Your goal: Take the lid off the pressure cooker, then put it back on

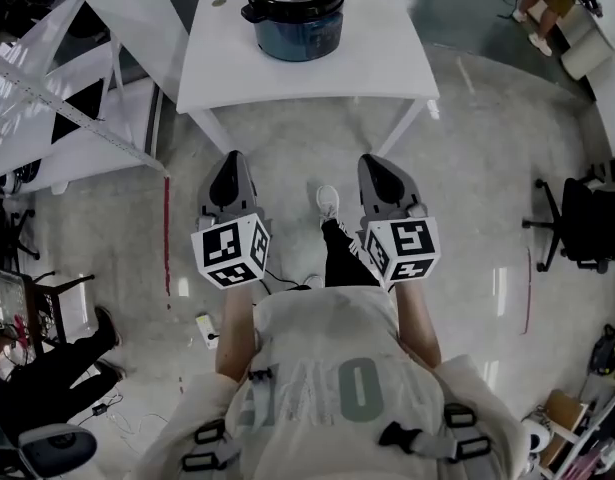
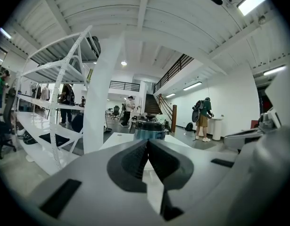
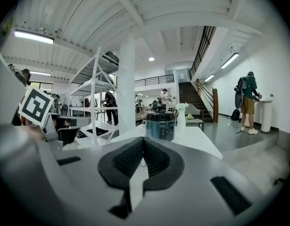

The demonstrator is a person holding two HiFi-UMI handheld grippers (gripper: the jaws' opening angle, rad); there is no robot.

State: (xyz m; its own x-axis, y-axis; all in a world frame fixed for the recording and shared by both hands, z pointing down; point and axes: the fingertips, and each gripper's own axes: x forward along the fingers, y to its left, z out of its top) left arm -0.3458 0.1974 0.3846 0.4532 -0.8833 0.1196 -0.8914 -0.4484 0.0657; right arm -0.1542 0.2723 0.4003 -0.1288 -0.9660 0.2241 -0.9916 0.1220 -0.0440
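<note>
Left claw (image 1: 230, 158) and right claw (image 1: 373, 161) are pressed together, empty; cooker (image 1: 297, 23) stands ahead of me on counter (image 1: 387, 68), seemingly equidistant.

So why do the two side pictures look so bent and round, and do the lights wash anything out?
Left gripper view: the wide-angle lens bows the white rack and blackens the corners; the ceiling lamp burns out white. Right gripper view: same bulge, the right tool looms large below, the pressure cooker looks sharp. Head view: straighter, dimmer, lamp reflections on the glossy floor.
</note>
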